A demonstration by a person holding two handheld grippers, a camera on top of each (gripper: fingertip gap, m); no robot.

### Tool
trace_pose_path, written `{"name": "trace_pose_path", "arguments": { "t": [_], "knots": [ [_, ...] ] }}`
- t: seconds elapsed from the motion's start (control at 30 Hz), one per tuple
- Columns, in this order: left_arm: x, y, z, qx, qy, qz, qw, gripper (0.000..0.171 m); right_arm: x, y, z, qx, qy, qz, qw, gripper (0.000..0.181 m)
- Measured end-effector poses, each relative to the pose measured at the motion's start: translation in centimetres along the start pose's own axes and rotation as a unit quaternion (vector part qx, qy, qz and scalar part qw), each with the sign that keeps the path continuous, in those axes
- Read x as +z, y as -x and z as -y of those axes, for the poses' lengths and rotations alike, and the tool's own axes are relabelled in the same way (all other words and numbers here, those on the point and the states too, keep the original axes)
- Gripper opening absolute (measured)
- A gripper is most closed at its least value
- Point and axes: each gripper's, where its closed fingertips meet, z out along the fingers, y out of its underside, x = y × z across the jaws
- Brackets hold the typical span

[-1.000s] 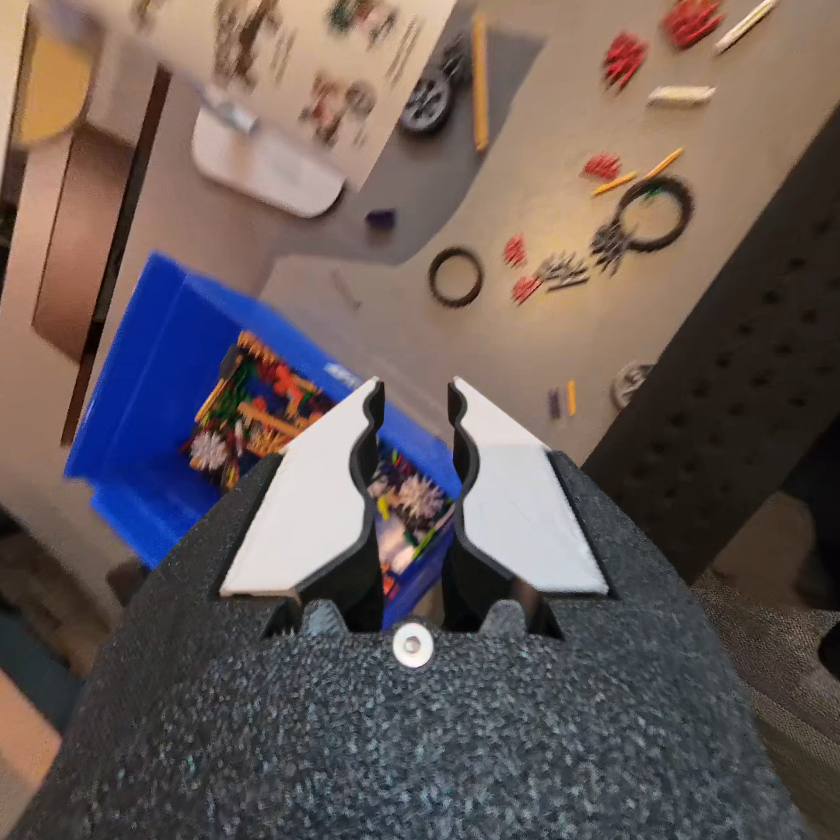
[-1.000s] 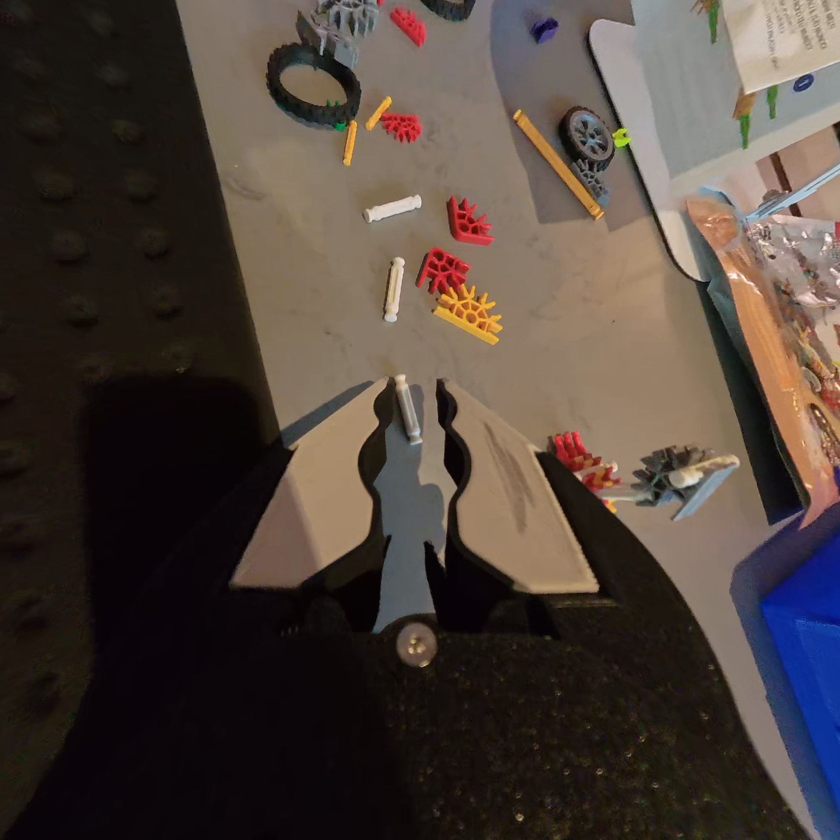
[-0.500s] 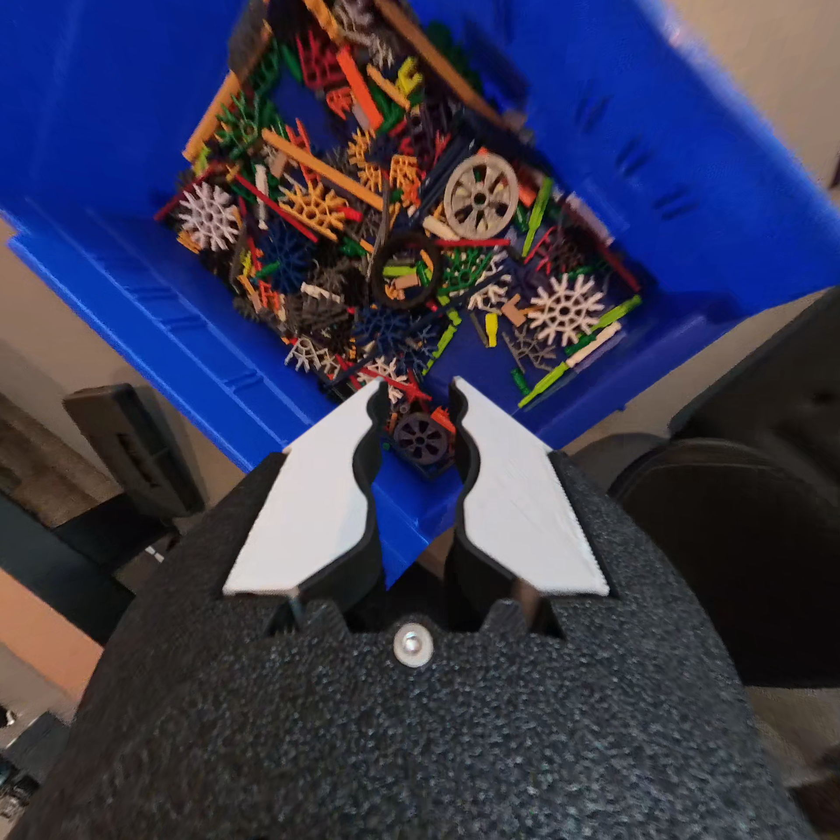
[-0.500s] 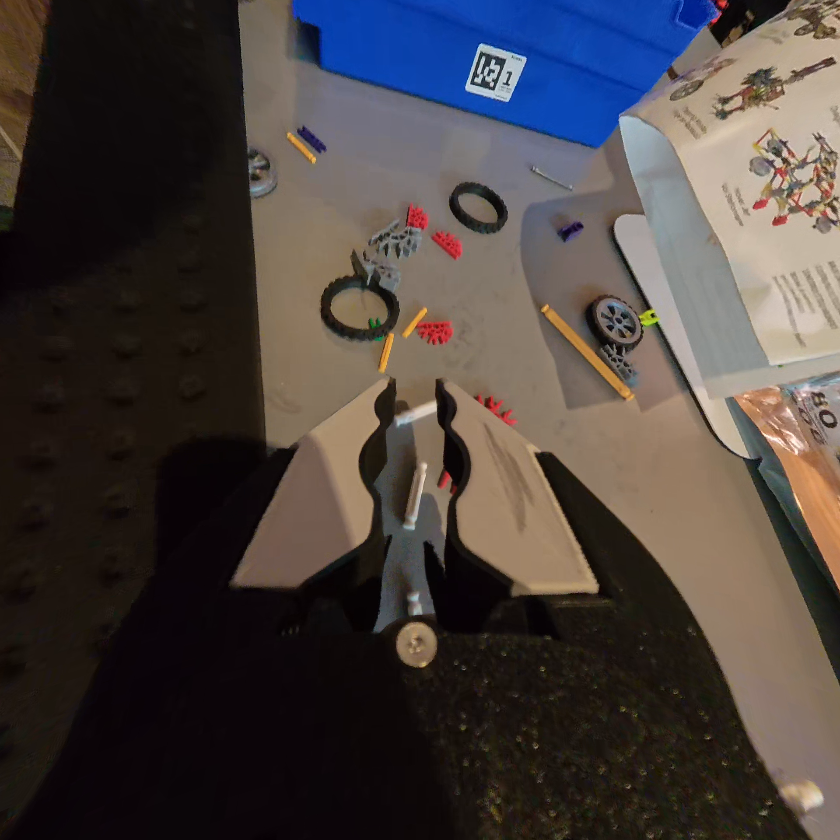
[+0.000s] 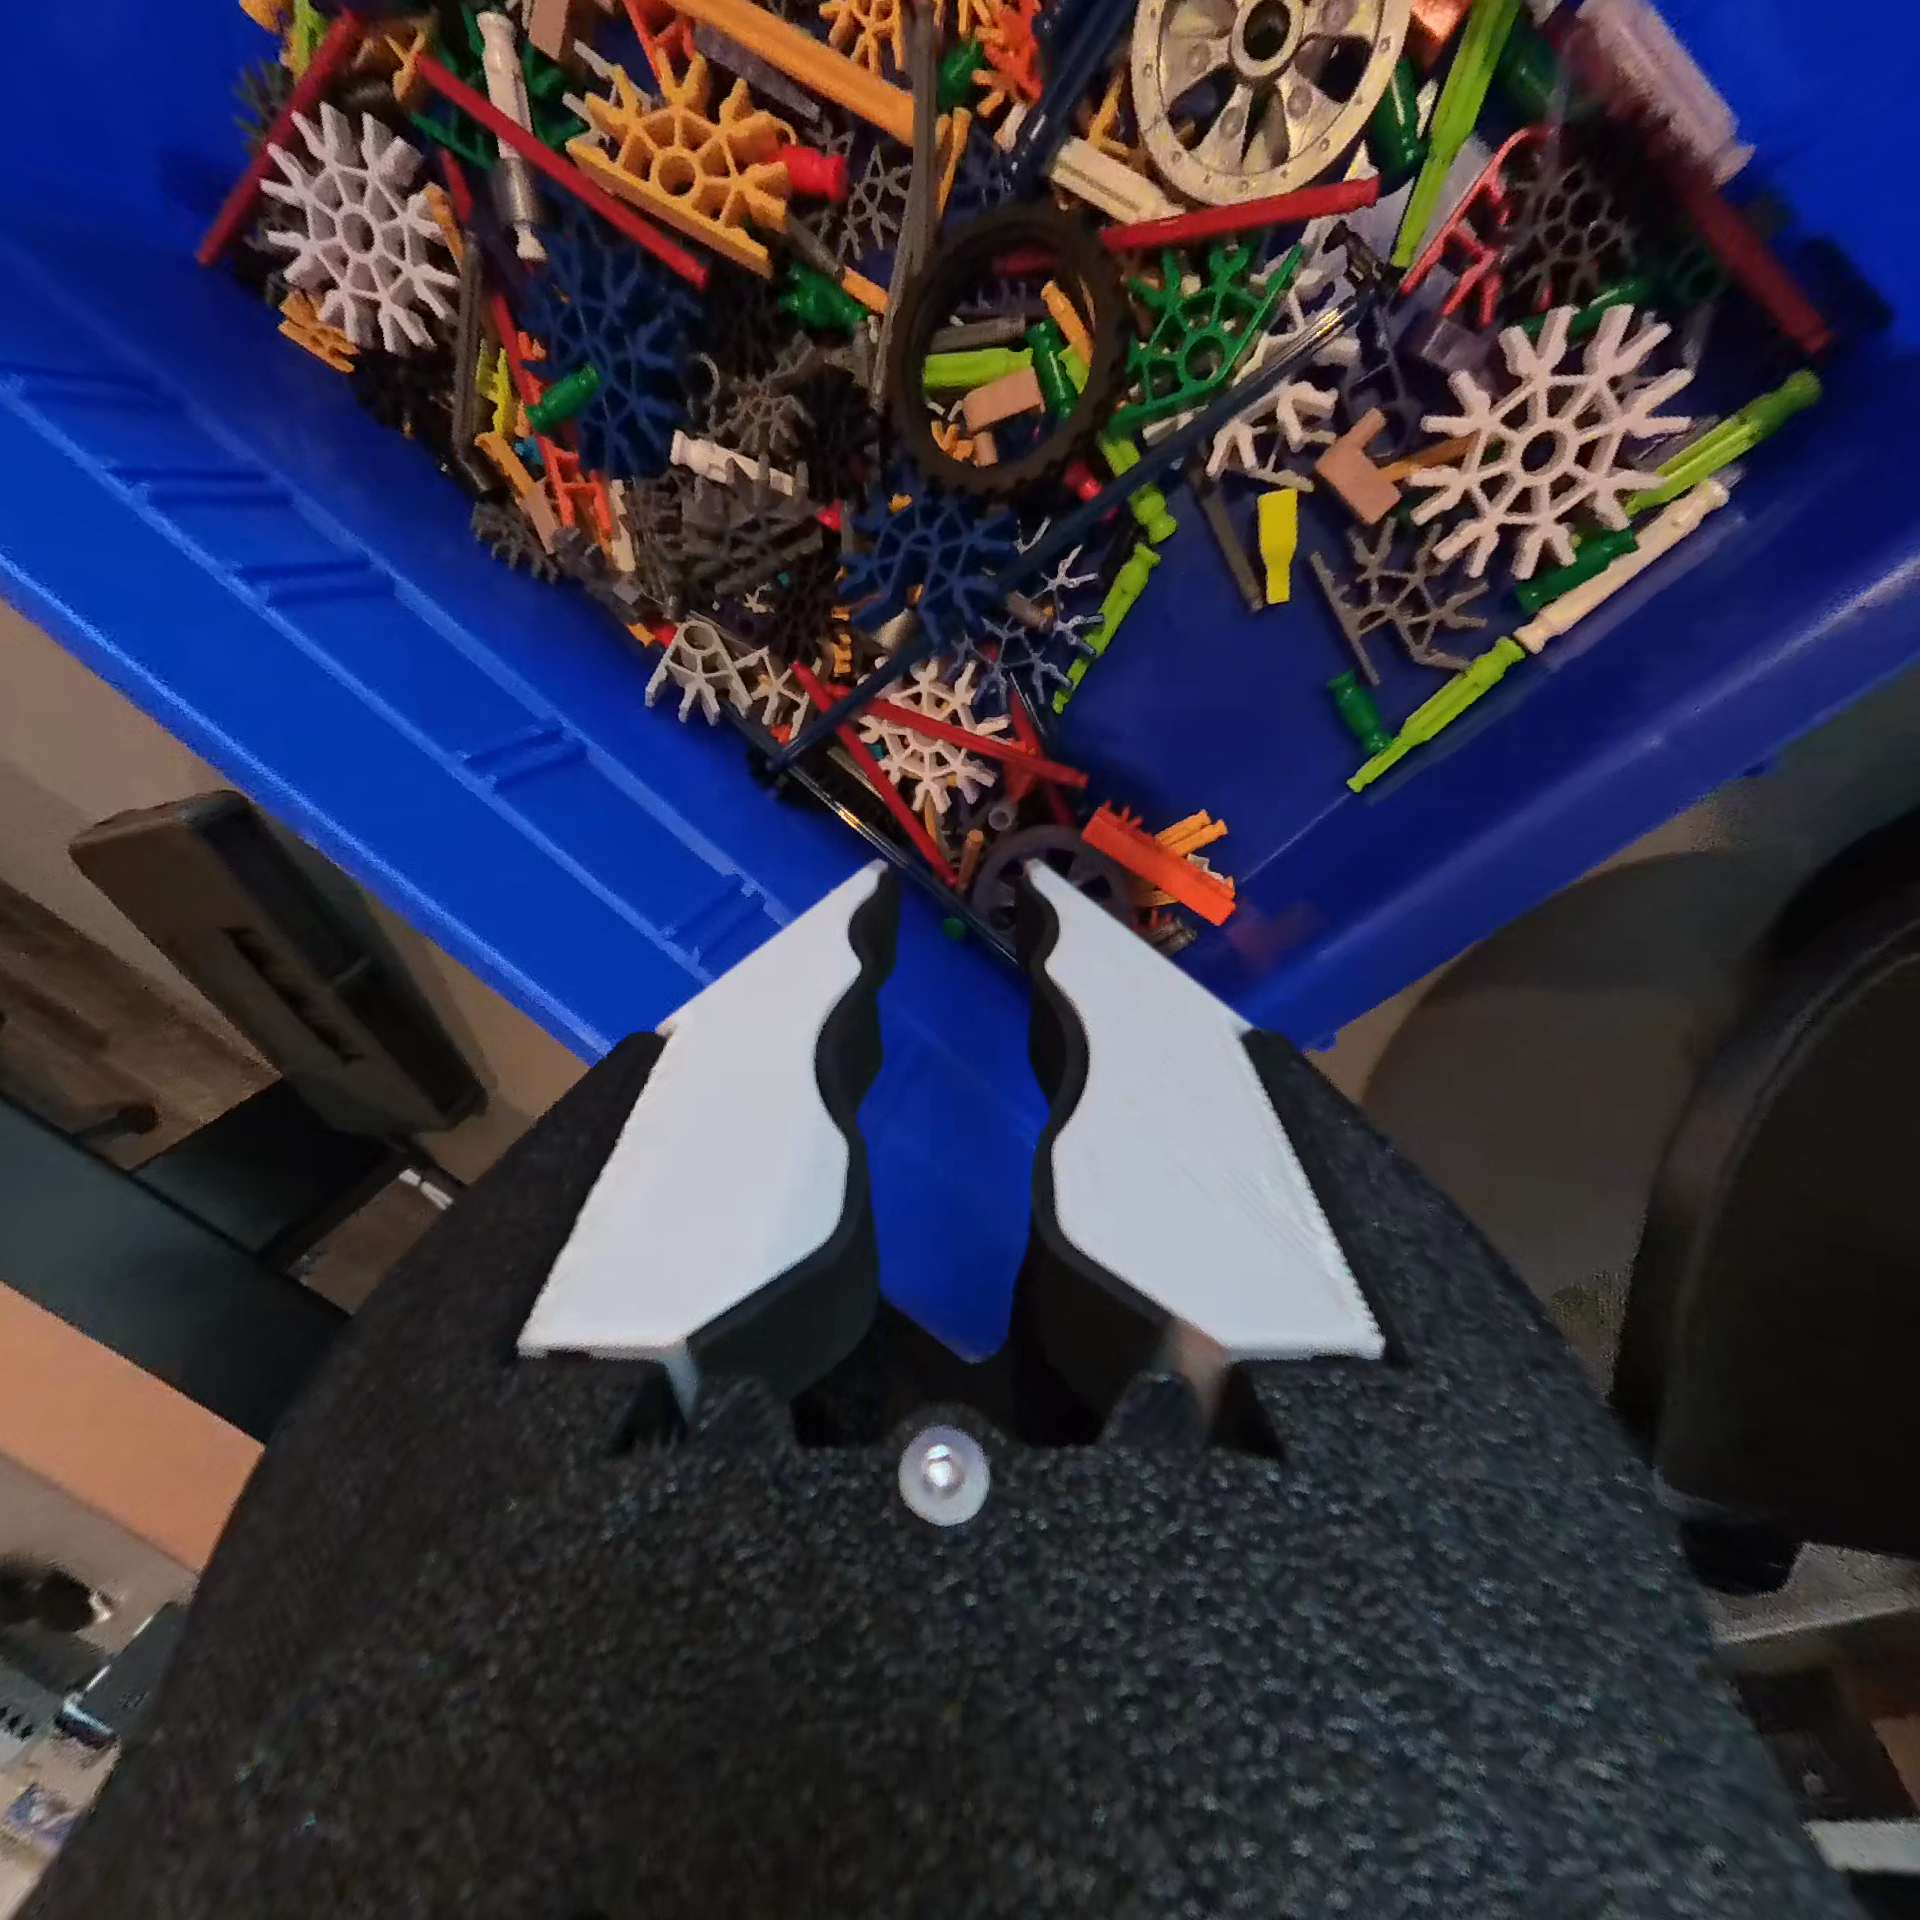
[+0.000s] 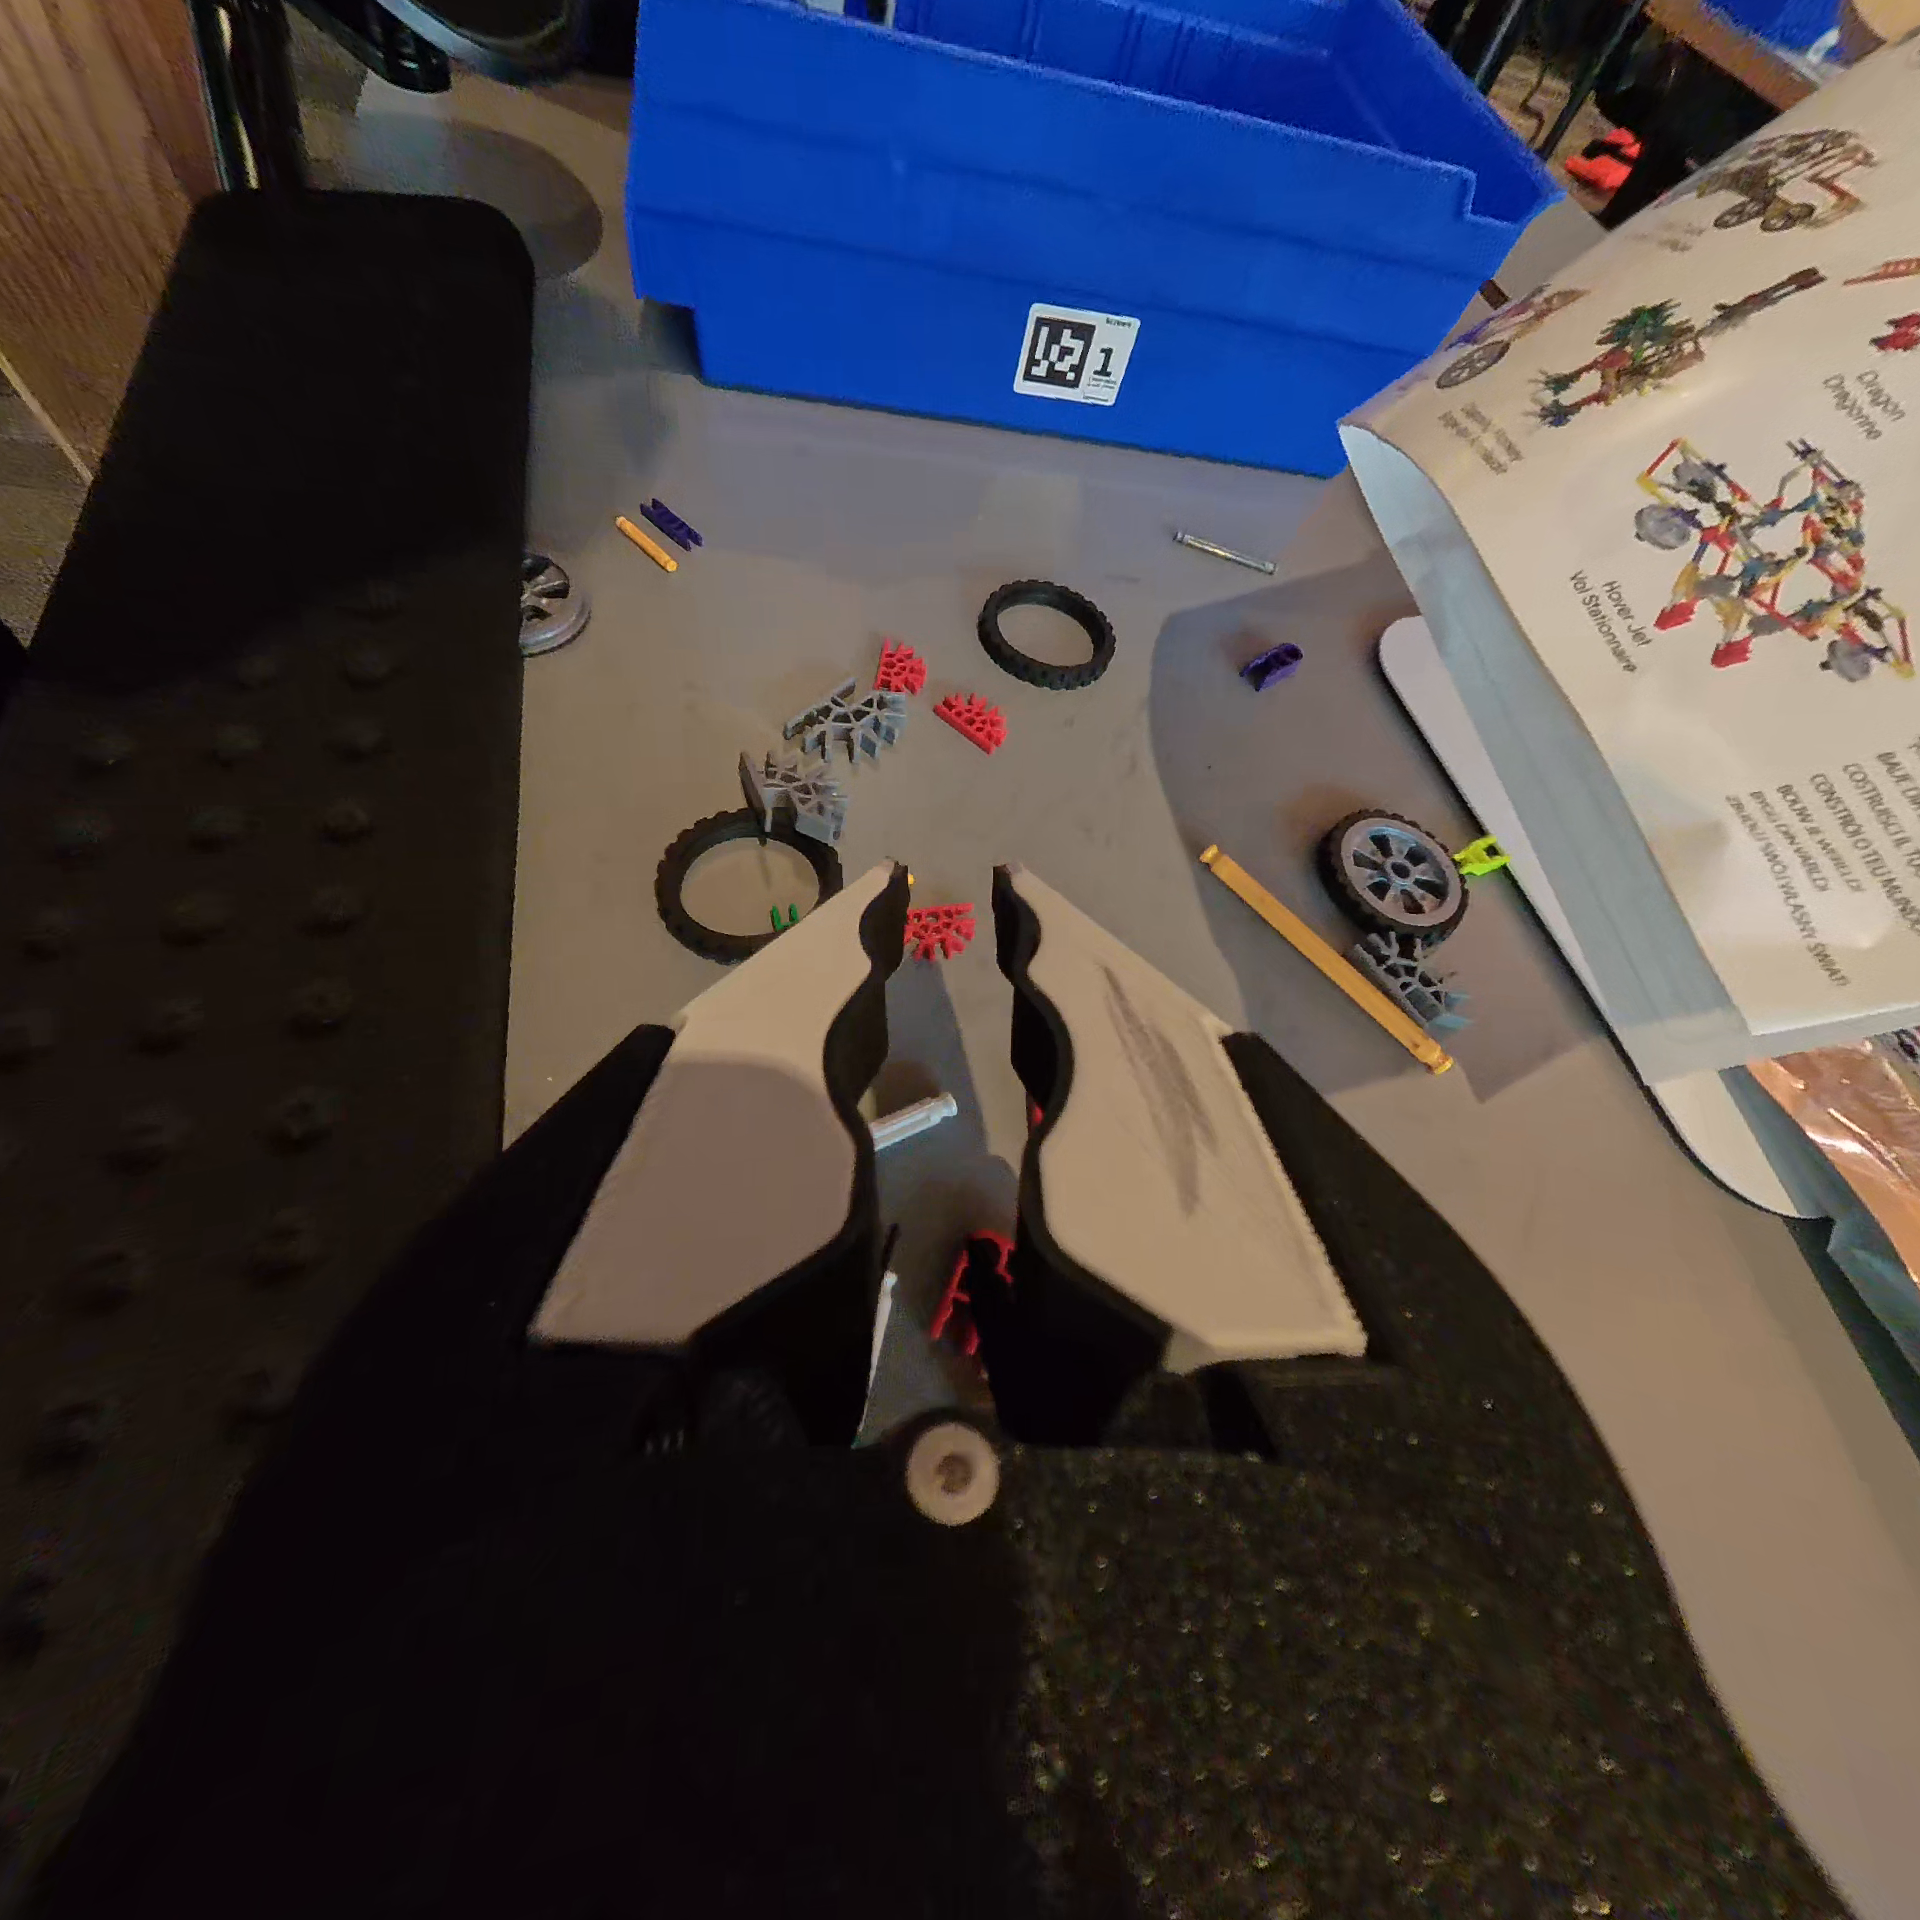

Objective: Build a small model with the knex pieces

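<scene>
My left gripper (image 5: 956, 878) is open and empty, its tips over the near corner of a blue bin (image 5: 436, 686) full of colourful construction-toy rods, connectors and wheels. A dark wheel (image 5: 1003, 883) lies just past the tips, with an orange connector (image 5: 1153, 847) beside it. My right gripper (image 6: 943, 873) is open and empty above the grey table (image 6: 1039, 499). A red connector (image 6: 938, 928) lies on the table between its tips. A white rod (image 6: 914, 1120) and another red piece (image 6: 971, 1288) show lower between the fingers.
The same blue bin (image 6: 935, 218) stands at the table's far end. Loose tyres (image 6: 1046, 634) (image 6: 743, 883), grey connectors (image 6: 847, 717), a yellow rod (image 6: 1320, 956) and a grey wheel (image 6: 1392, 873) lie scattered. An instruction booklet (image 6: 1714, 582) hangs at the right. A black studded mat (image 6: 260, 727) lies on the left. Left tips to right tips: about 40 cm. My right gripper is the nearer one to the grey wheel (image 6: 1392, 873): about 15 cm, against 40 cm.
My left gripper swung from the table over to the blue bin and moved closer to its contents. My right gripper moved forward along the table, from the white rods to the red connector.
</scene>
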Motion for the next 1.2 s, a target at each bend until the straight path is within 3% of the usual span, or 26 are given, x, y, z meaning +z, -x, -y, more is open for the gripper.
{"name": "trace_pose_path", "arguments": {
  "t": [0.17,0.37,0.47,0.67,0.9,1.2],
  "knots": [
    [0.0,-0.4,1.5,0.018,-0.025,-0.013,0.999,0.022,-0.4,-0.4,-0.1,0.013,-0.017,0.001,1.0,0.016],
    [-1.1,-3.5,6.8,0.08,-0.127,-0.068,0.986,0.023,-1.0,-1.1,0.0,0.042,-0.046,0.006,0.998,0.015],
    [-0.9,-4.9,9.6,0.12,-0.172,-0.076,0.975,0.035,-1.0,-1.4,-0.3,0.053,-0.047,0.005,0.997,0.015],
    [1.4,-7.0,10.3,0.164,-0.162,-0.105,0.967,0.056,-1.1,-1.9,-0.5,0.067,-0.051,0.002,0.996,0.015],
    [0.5,-7.7,11.0,0.143,-0.215,-0.157,0.953,0.04,-1.2,-2.5,-0.4,0.084,-0.06,0.0,0.995,0.015],
    [2.3,-9.9,8.7,0.188,-0.156,-0.187,0.952,0.032,-1.4,-2.7,-0.3,0.094,-0.067,0.002,0.993,0.015]
  ]
}}
